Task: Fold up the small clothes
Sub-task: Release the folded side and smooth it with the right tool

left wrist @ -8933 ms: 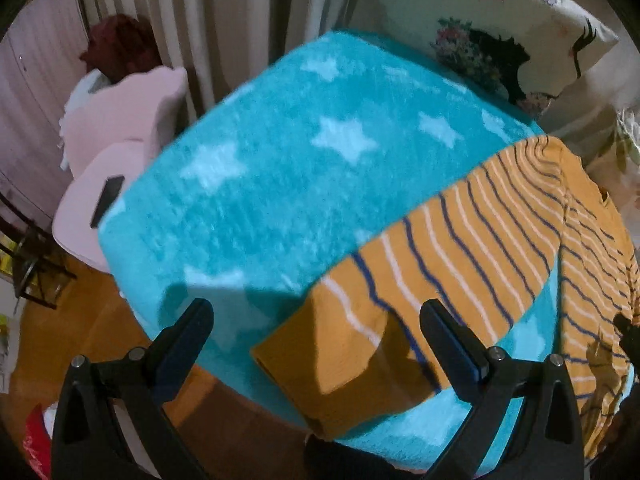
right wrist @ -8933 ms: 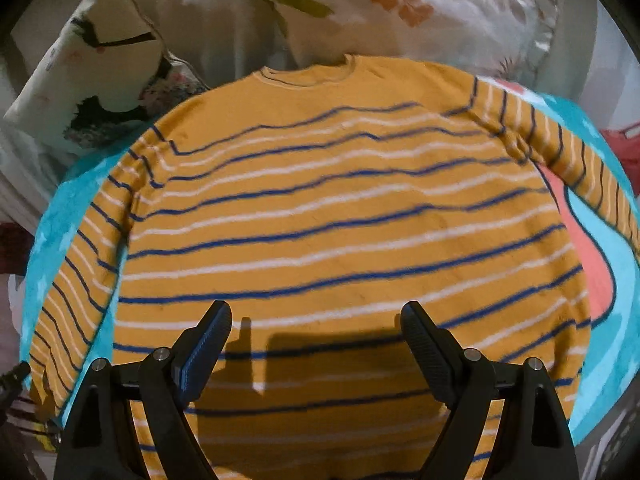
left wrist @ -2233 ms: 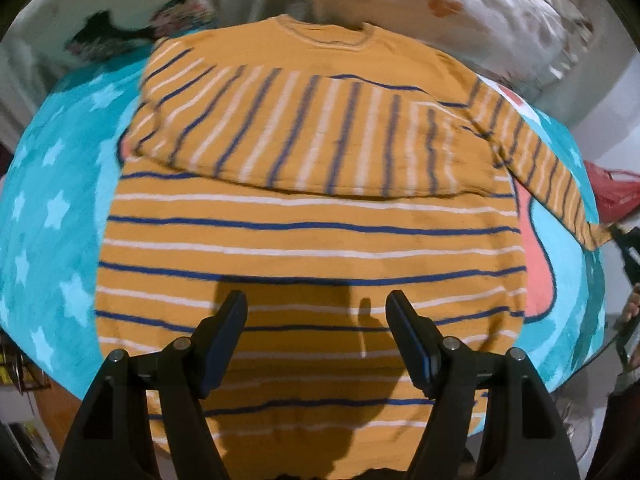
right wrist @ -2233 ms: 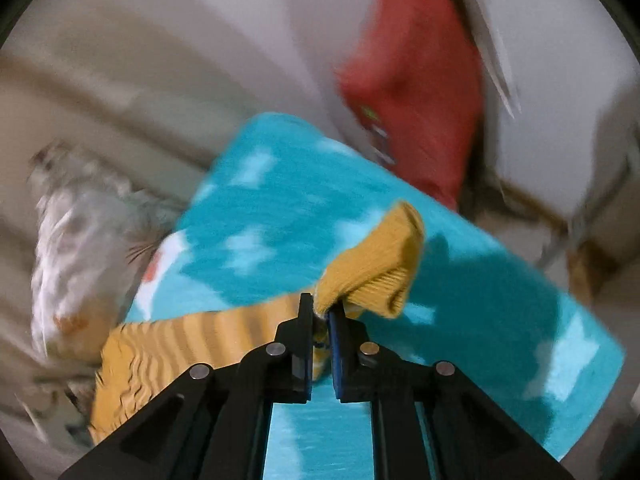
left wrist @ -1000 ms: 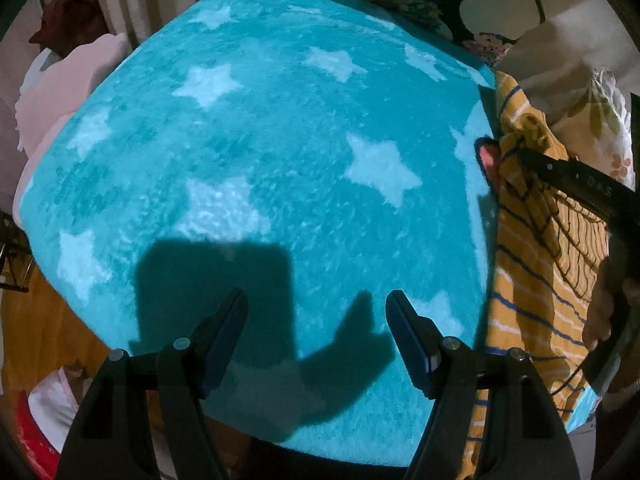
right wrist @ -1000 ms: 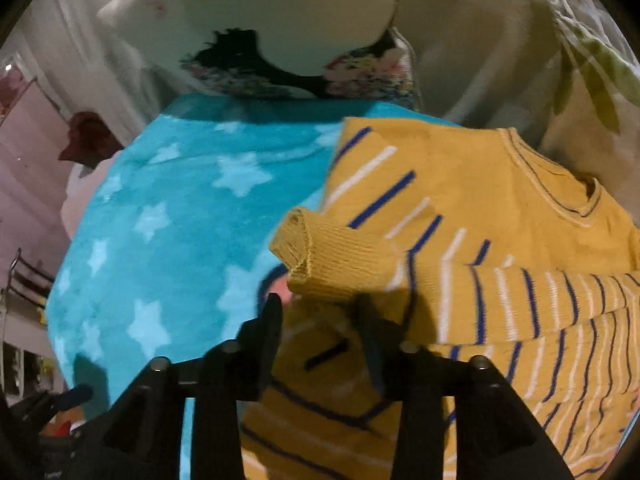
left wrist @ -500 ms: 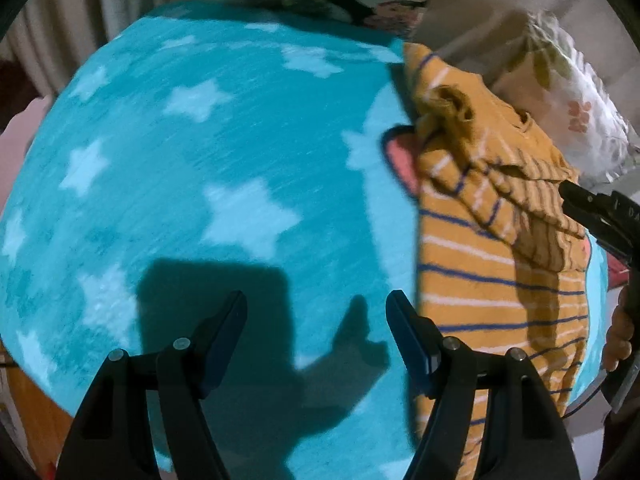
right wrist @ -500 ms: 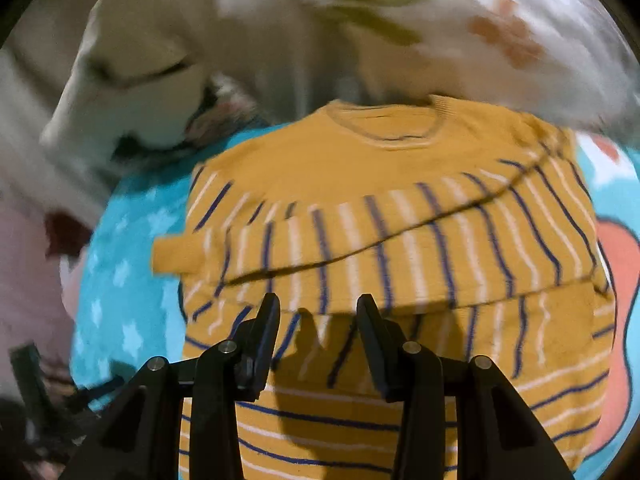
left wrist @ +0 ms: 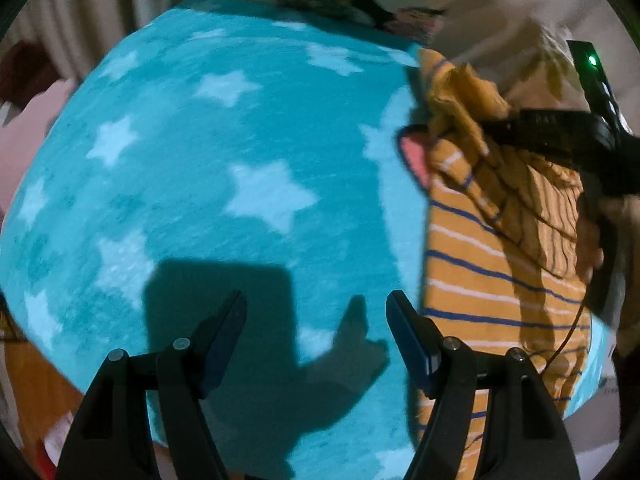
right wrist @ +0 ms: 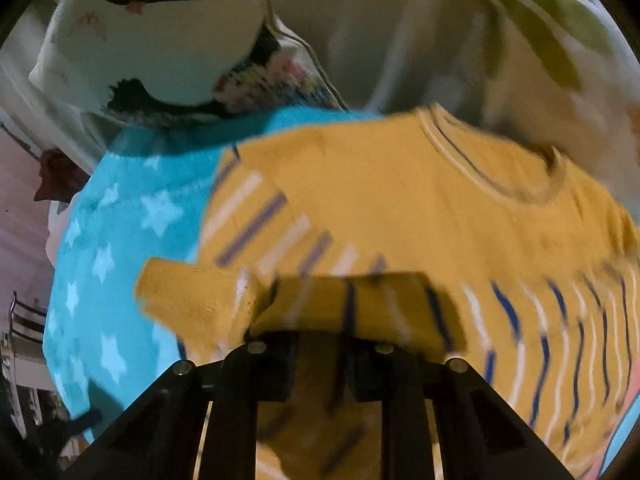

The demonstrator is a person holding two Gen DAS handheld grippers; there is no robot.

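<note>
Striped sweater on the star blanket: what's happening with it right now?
A person with a handheld gripper in each hand is folding an orange striped sweater on a teal star blanket. The right gripper is closing its fingers on a bunched fold of the sweater's sleeve, which lies across the body below the collar. The left gripper hangs open over bare blanket beside the sweater, holding nothing. Printed pillows sit behind. The frames are blurred, so how firm the grip is isn't clear.
</note>
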